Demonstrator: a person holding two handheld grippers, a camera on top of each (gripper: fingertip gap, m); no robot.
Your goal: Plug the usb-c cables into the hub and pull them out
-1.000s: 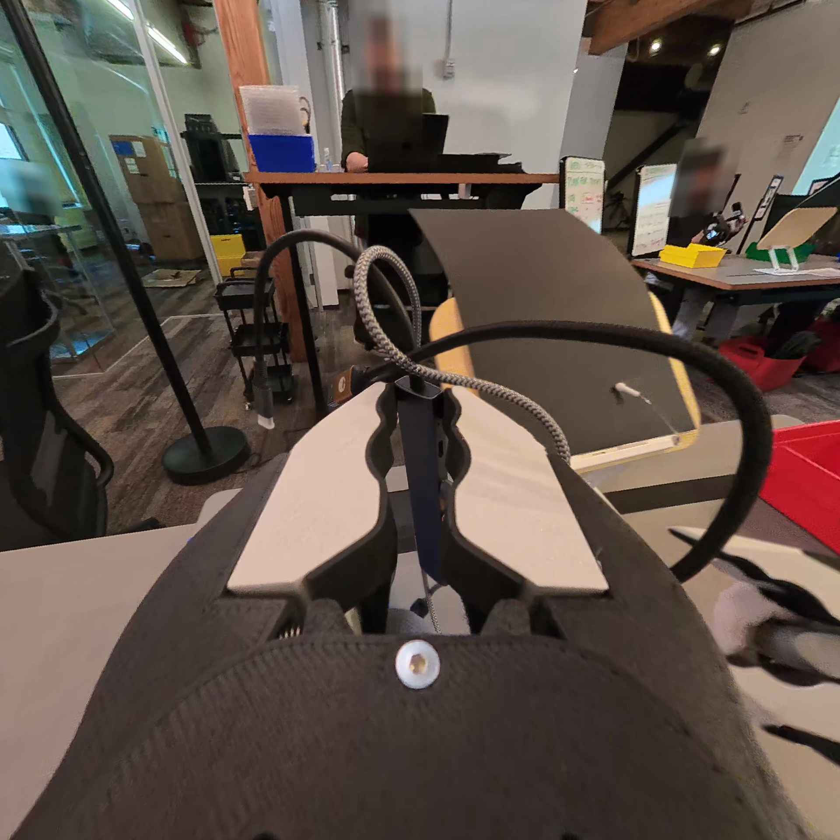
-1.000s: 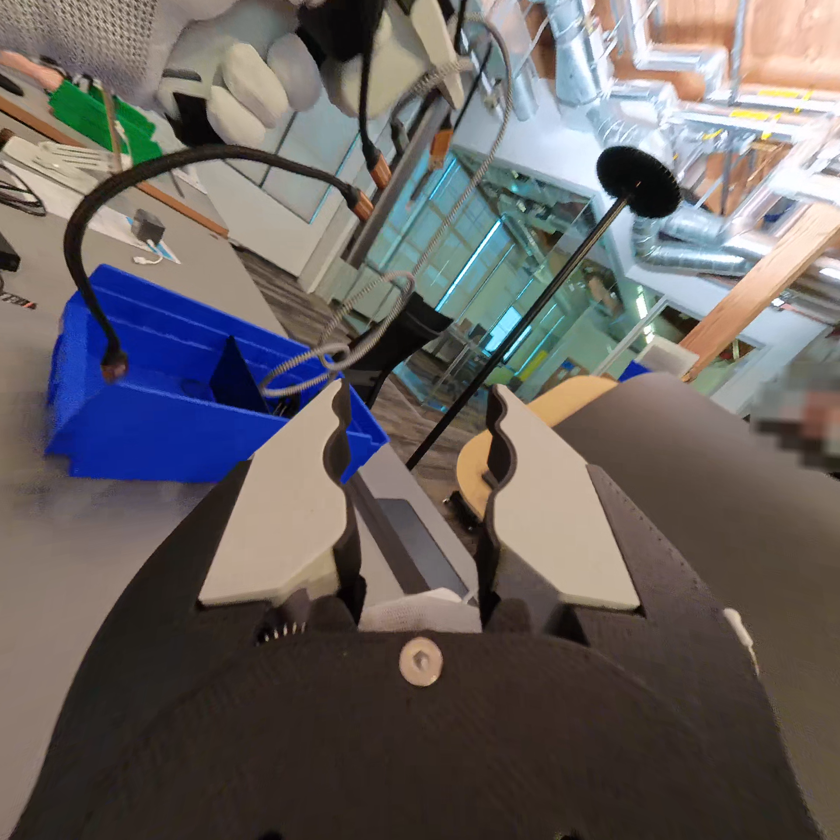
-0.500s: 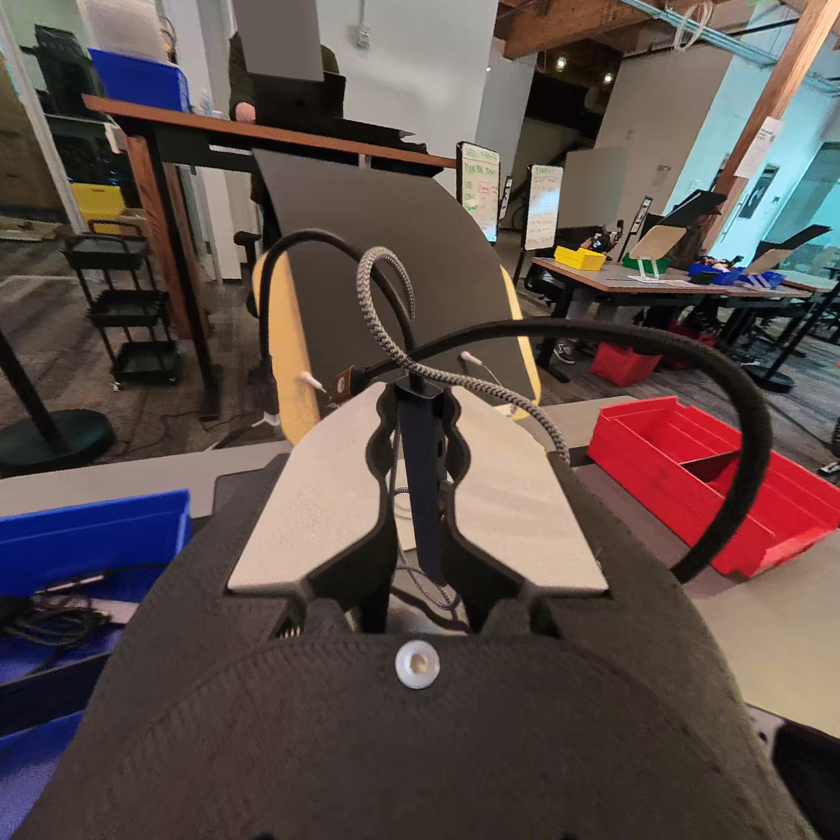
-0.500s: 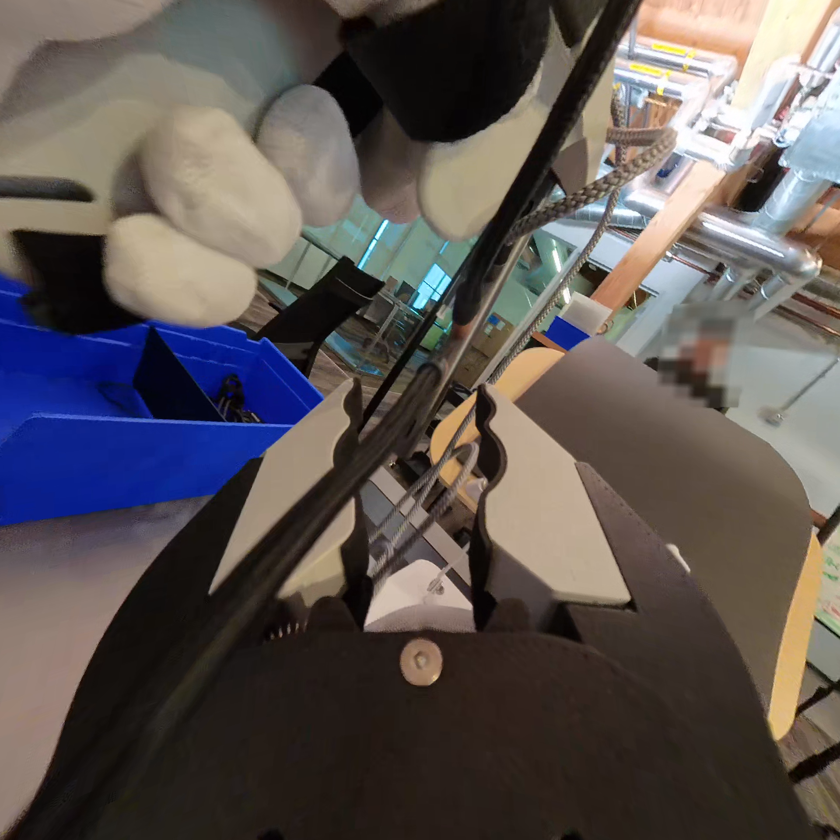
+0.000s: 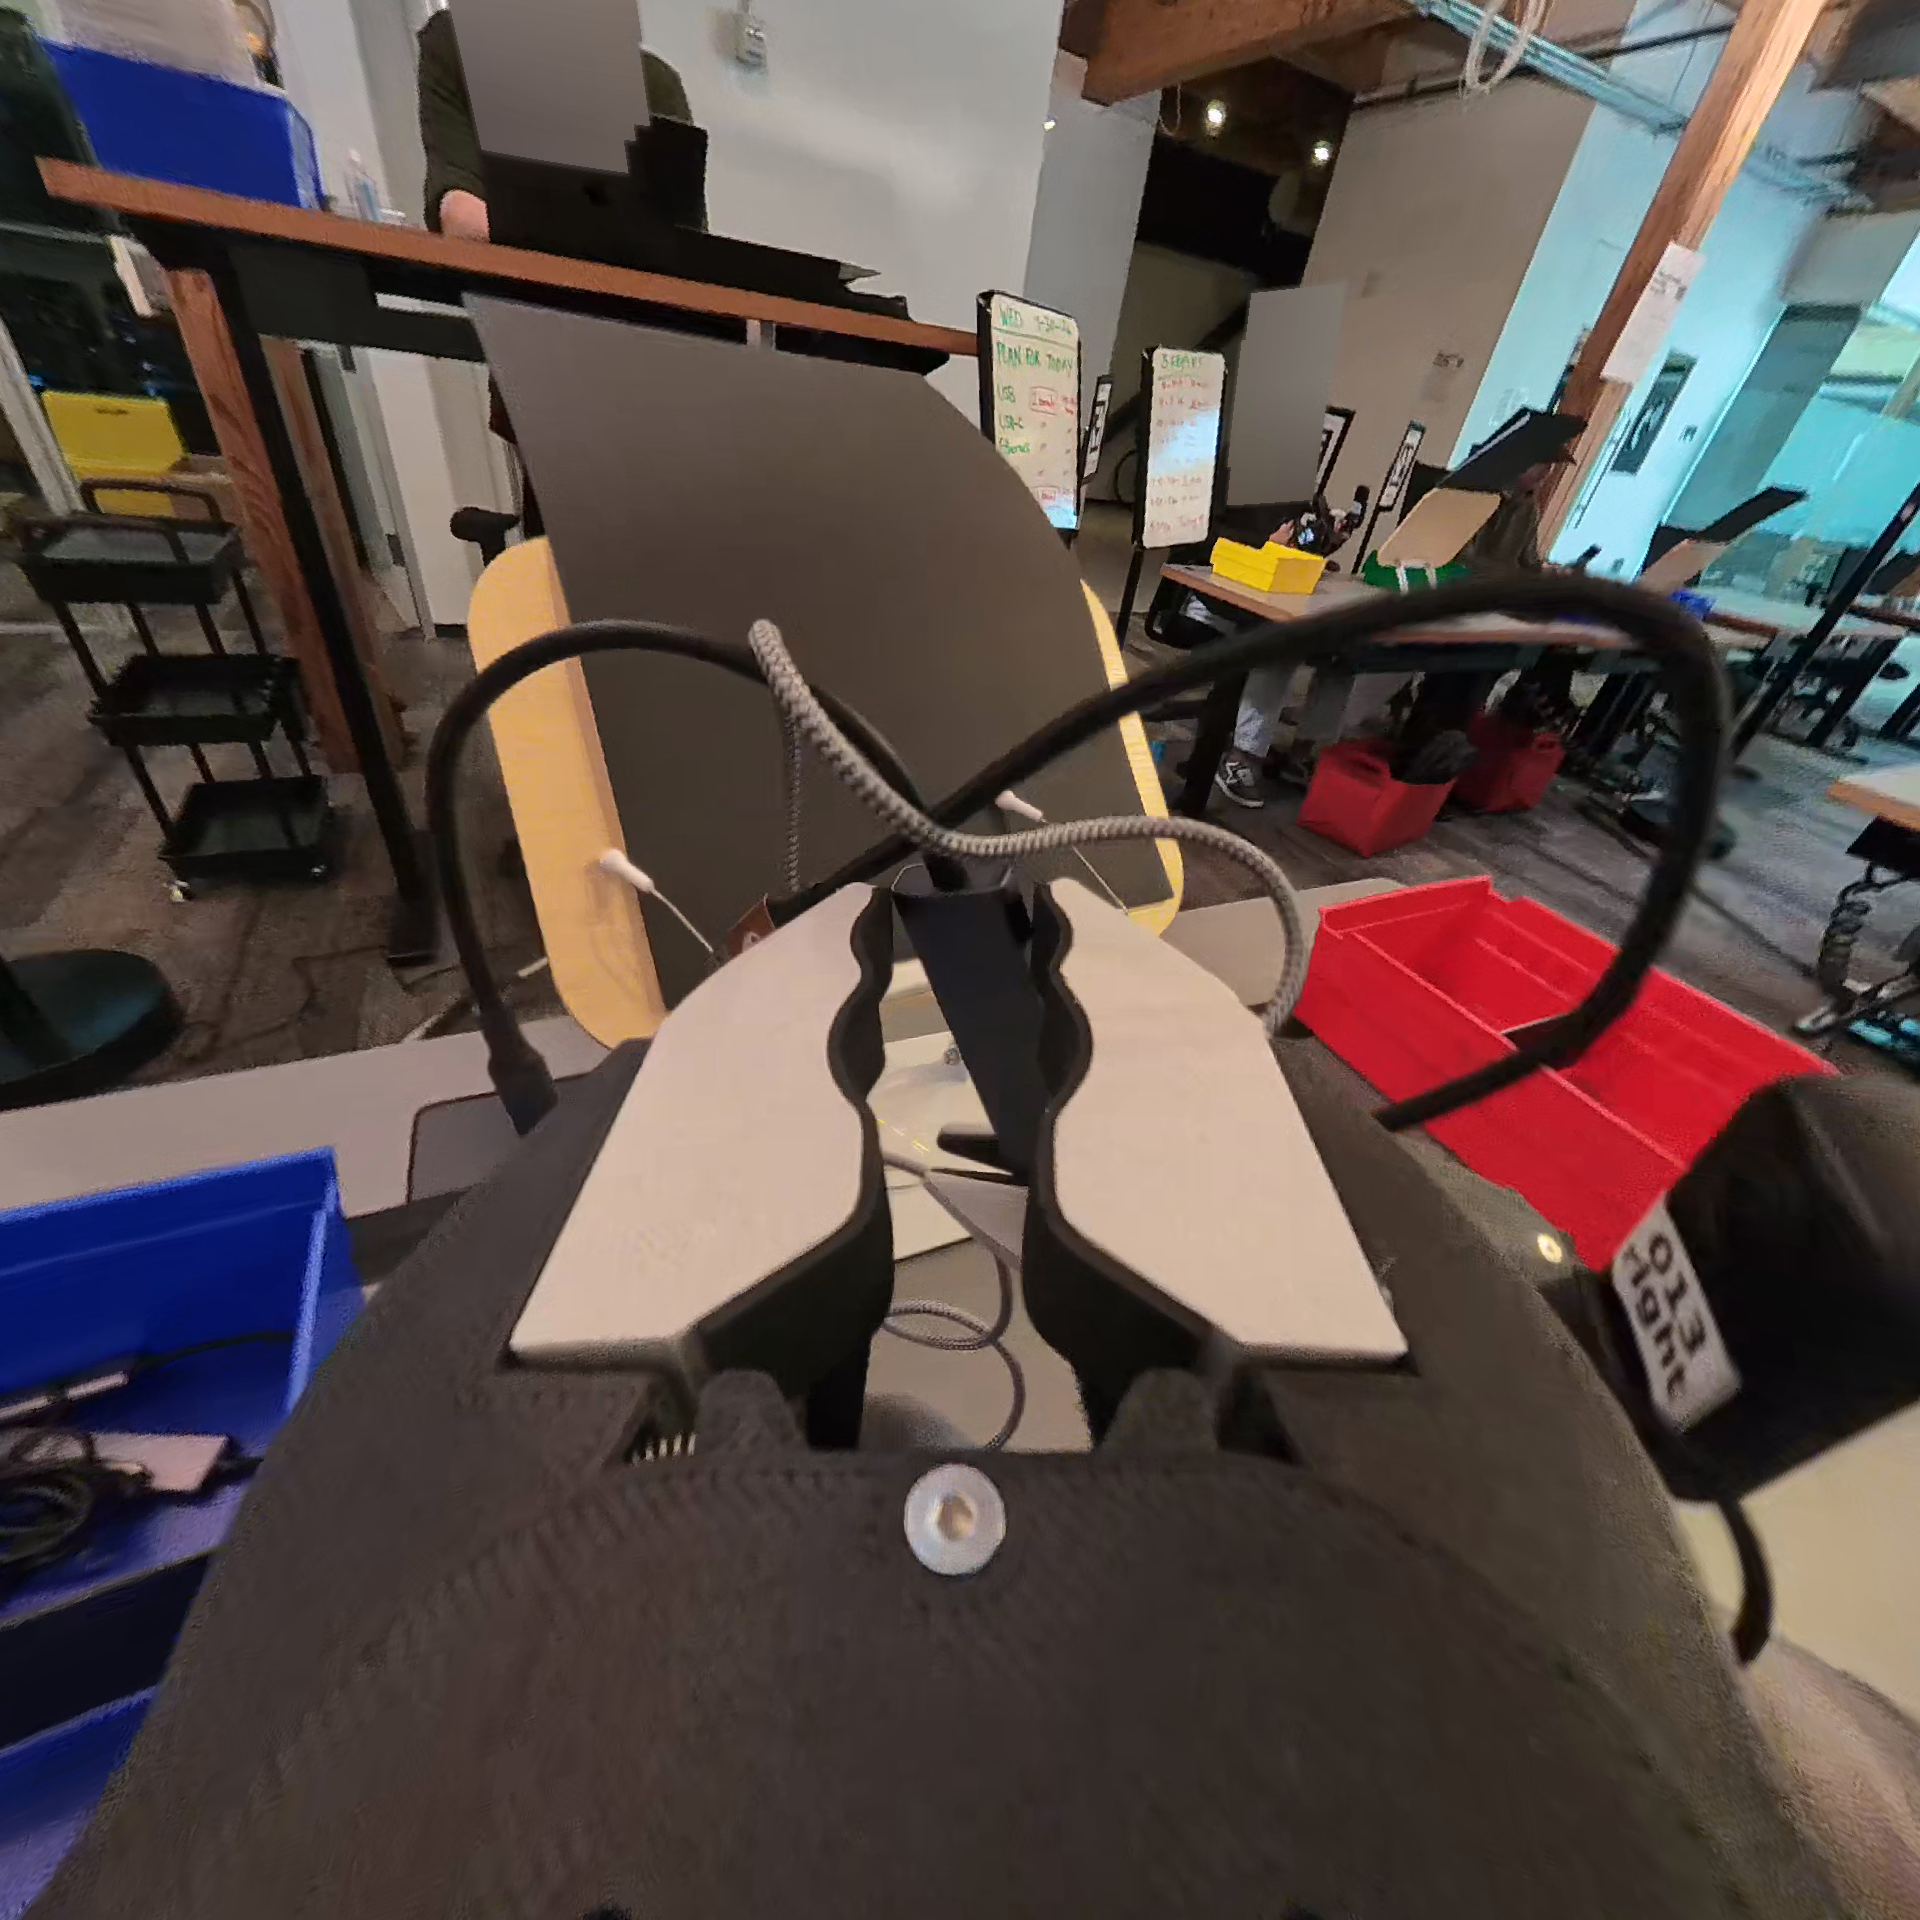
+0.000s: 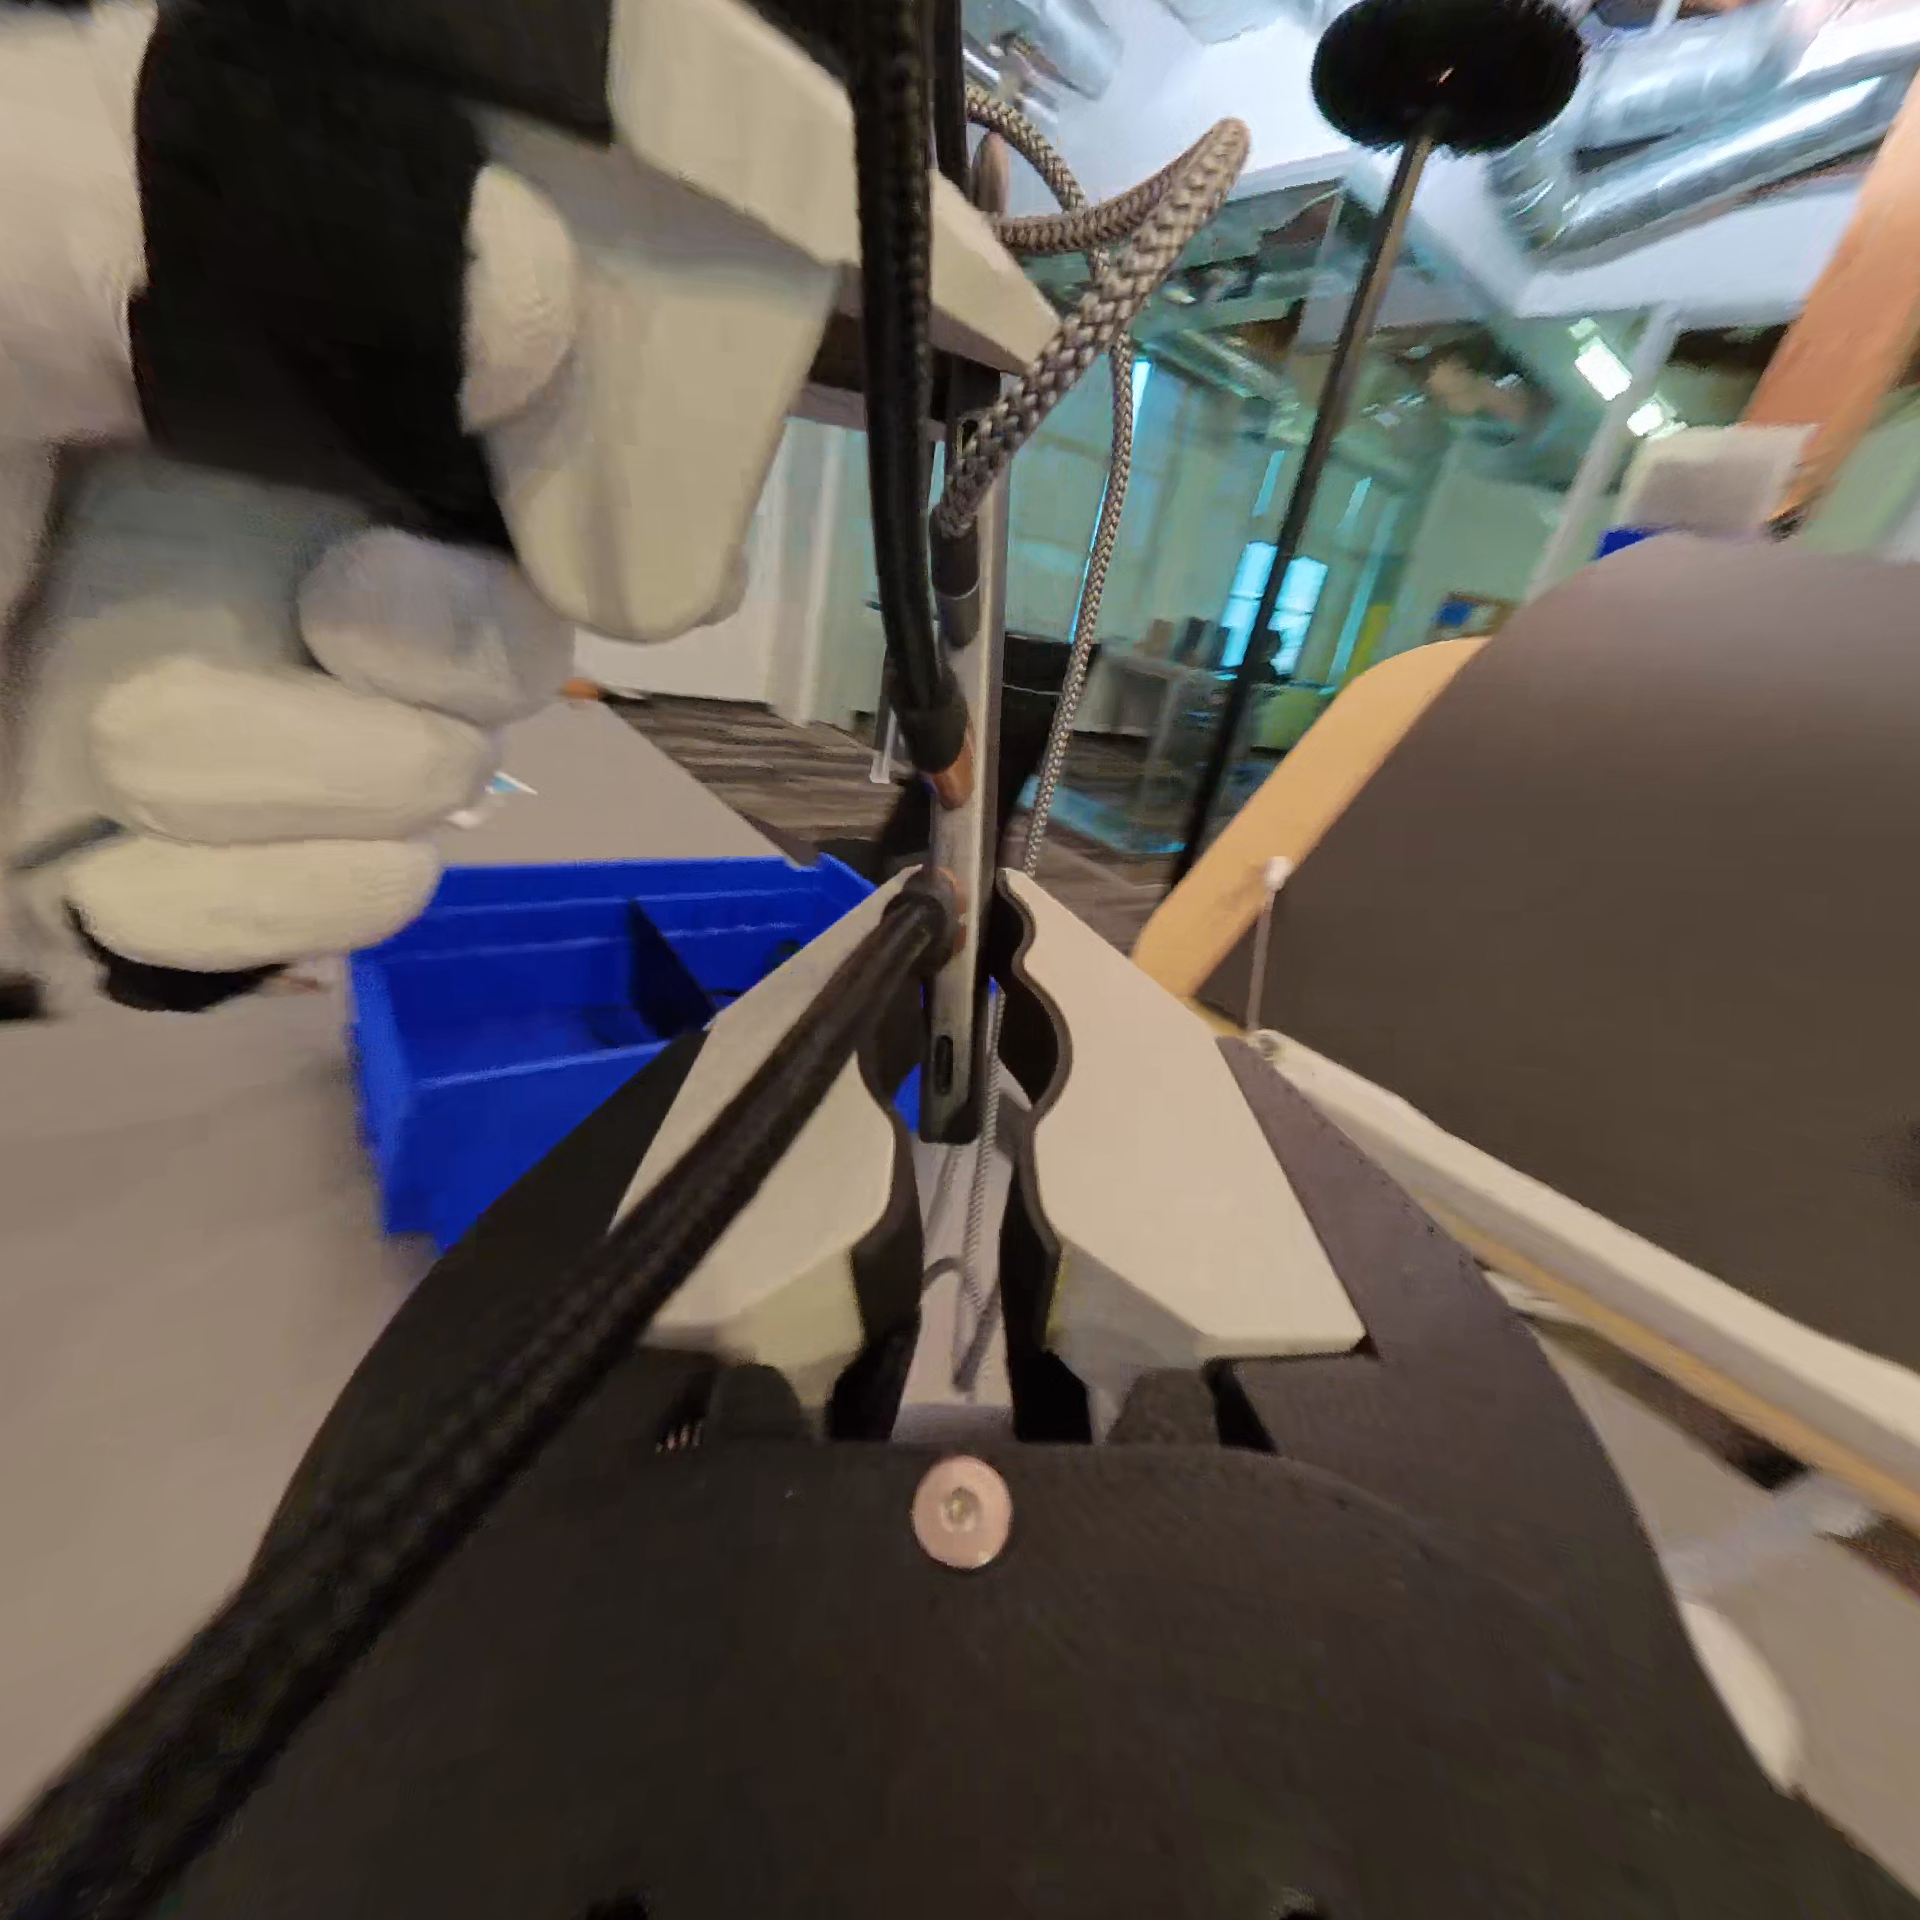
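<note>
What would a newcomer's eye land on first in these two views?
Probably the dark hub, clamped upright in the left gripper, with black and grey braided cables looping from its top. In the right wrist view, the right gripper flanks the hub's lower end, a black cable crossing its left finger.

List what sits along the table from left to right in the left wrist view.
Blue bin → left gripper clamped on the dark hub → red bin → right gripper's black body.
</note>
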